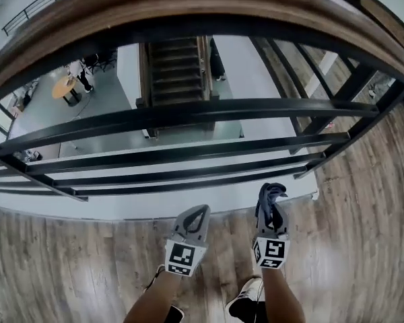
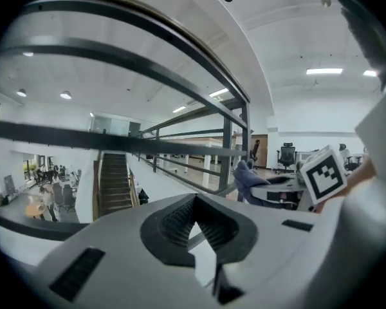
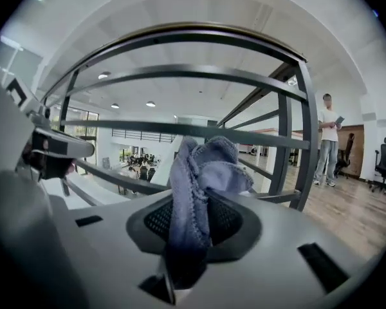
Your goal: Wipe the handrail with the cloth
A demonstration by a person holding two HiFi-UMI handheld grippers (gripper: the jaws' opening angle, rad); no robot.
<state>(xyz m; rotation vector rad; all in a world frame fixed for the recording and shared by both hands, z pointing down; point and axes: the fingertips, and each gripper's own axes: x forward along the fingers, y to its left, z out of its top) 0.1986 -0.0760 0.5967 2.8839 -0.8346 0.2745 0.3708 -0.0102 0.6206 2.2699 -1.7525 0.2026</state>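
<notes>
- Left tongs (image 2: 192,201): closed tip to tip, empty, held low over the wooden floor (image 1: 363,214).
- Right tongs (image 3: 192,205): clamped on the blue cloth (image 3: 202,166), bunched up and sticking out past the tips.
- Cloth: beside the lower railing bars (image 1: 188,170), well below the wooden handrail (image 1: 188,9), not touching it.
</notes>
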